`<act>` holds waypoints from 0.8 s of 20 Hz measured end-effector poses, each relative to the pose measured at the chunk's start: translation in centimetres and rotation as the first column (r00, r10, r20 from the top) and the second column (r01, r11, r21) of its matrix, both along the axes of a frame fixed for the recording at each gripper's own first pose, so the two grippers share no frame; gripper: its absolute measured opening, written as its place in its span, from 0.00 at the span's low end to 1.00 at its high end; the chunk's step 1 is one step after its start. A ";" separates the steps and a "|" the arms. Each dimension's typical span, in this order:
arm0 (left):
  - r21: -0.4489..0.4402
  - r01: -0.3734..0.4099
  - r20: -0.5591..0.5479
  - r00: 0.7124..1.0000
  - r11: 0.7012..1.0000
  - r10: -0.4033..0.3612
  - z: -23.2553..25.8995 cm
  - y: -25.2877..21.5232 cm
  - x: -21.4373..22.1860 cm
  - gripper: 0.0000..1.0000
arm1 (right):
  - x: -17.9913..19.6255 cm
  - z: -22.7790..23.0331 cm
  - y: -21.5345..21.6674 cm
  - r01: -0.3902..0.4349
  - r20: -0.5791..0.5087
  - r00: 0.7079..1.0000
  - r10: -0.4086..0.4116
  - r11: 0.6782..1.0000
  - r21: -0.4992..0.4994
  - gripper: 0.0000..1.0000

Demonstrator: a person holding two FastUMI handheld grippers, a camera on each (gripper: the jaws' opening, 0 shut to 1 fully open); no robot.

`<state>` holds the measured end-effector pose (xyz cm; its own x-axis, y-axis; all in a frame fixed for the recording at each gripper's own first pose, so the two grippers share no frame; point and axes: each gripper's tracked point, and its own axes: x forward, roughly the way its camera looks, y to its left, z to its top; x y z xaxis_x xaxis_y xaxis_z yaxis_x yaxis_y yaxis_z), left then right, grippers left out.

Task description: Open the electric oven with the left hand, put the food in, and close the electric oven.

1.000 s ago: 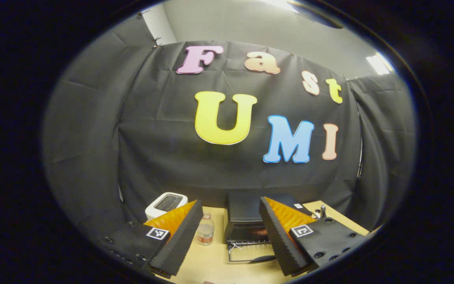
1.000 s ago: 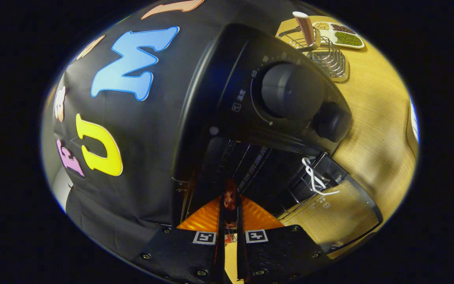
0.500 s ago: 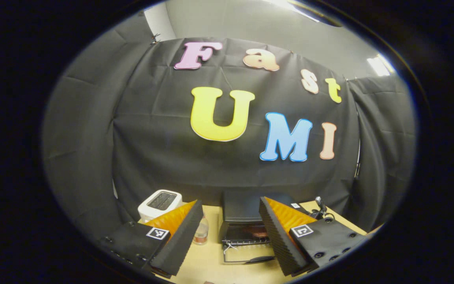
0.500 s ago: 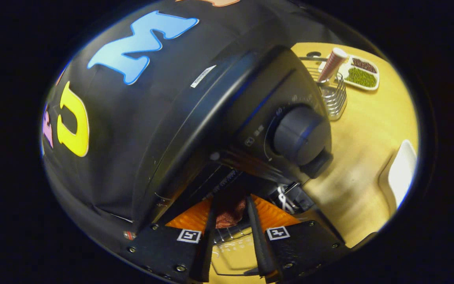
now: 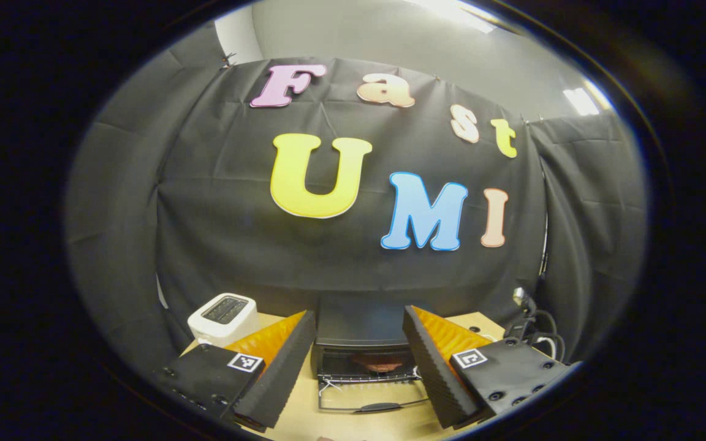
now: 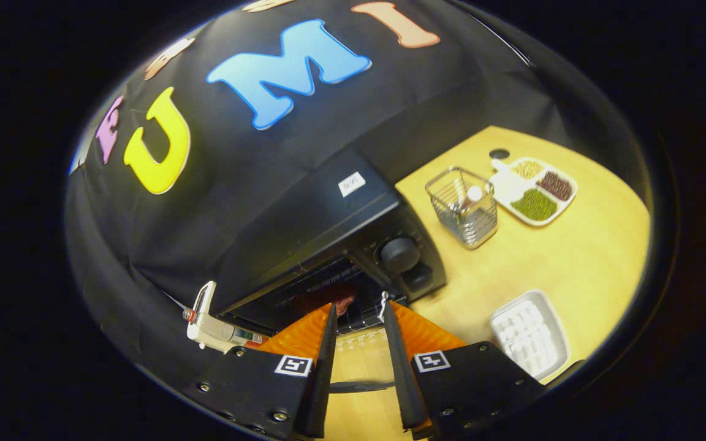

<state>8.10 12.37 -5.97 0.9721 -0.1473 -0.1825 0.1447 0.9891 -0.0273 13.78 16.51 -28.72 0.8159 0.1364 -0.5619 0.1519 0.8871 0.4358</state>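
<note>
1. With the electric oven (image 6: 328, 226) standing open on the table (image 6: 573, 269), its glass door (image 5: 372, 401) folded down flat toward the viewer, the opening step reads as done.
2. The food (image 6: 322, 302), a reddish-brown piece, lies on the rack inside the cavity; in the left gripper view it shows as a dim reddish patch (image 5: 383, 362) behind the open front, though its exact shape is hard to tell in the dark interior.
3. The right gripper (image 6: 358, 367) has its 2 fingers parted by a narrow gap with nothing between them, and it sits just in front of the oven mouth, so the placing step also looks finished.
4. The left gripper (image 5: 358, 367) is spread wide and empty, aimed at the oven from farther off, apart from the door.
5. Judged from this, 2 of the 3 steps are complete and 1 is left: lifting the door by its handle (image 5: 379, 407) and shutting it.
6. Other items stand clear of that path: a toaster (image 5: 223, 315), a wire basket (image 6: 463, 208), a divided dish (image 6: 537, 190) and a white tray (image 6: 531, 340).
</note>
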 end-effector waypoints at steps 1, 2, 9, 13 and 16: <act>0.002 0.001 -0.001 1.000 1.000 -0.001 -0.2 -0.5 0.0 1.00 | -0.4 1.6 -1.0 -0.007 0.036 0.999 0.009 0.999 -0.047 0.46; 0.002 0.001 -0.006 1.000 1.000 -0.001 -0.5 -1.0 -0.1 1.00 | -0.8 3.2 -1.7 -0.020 0.068 0.997 0.027 0.996 -0.091 0.46; 0.009 0.014 -0.012 1.000 1.000 -0.014 -1.3 -4.7 0.0 0.96 | -3.3 13.9 -6.6 0.020 0.282 0.958 0.059 0.963 -0.269 0.46; 0.019 0.027 0.008 1.000 0.999 -0.028 -0.9 -6.7 -0.1 1.00 | -4.4 18.8 -8.7 0.071 0.379 0.923 0.063 0.942 -0.328 0.53; 0.025 0.026 0.016 1.000 0.999 -0.027 -0.9 -7.9 0.1 0.92 | -5.4 21.5 -9.5 0.089 0.430 0.899 0.081 0.928 -0.361 0.58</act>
<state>8.16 4.52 -6.89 0.9708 -0.1688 -0.1704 0.1713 0.9852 0.0002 8.34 7.01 -7.25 0.9864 -0.0113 -0.1639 0.0290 0.9939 0.1061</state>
